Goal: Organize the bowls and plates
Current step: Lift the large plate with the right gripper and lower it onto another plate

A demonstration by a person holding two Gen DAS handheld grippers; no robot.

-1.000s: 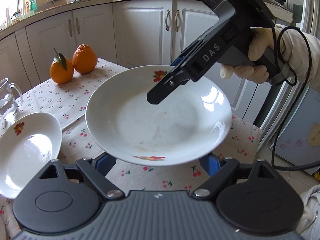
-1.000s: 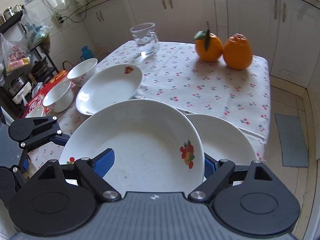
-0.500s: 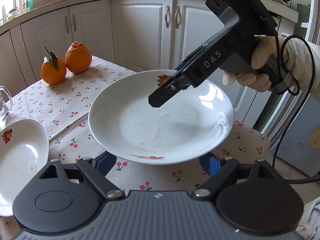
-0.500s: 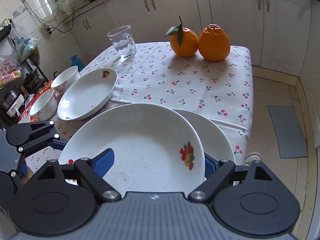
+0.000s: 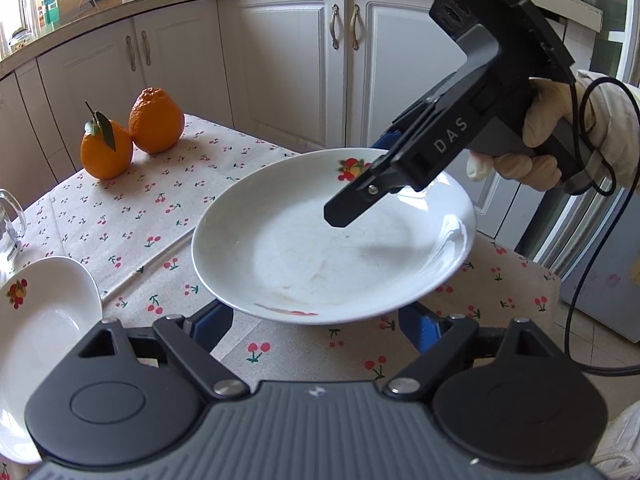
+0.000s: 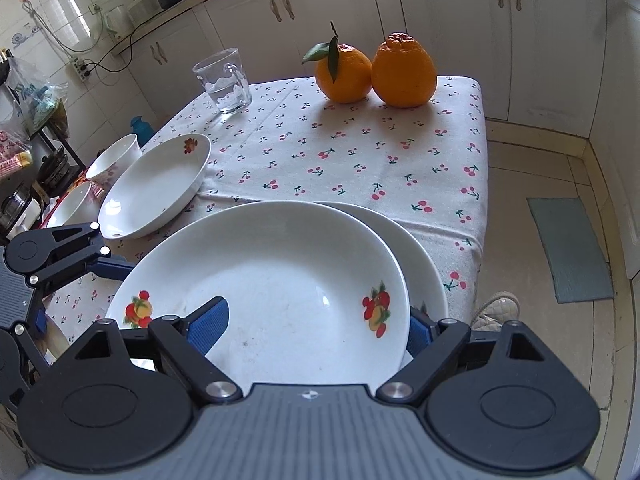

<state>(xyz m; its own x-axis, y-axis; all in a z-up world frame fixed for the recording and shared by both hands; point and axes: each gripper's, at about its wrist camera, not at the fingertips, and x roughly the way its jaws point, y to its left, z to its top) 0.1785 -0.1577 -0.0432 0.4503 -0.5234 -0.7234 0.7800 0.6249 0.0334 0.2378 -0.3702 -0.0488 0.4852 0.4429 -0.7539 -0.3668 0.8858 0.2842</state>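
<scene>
Held plate (image 6: 280,280) shifted over second plate (image 6: 424,264), covering more.

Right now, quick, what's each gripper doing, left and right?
Left gripper: open, its fingers apart under the near edge of the lifted plate, gripping nothing.
Right gripper: shut on the lifted plate's rim, one finger inside it.
</scene>
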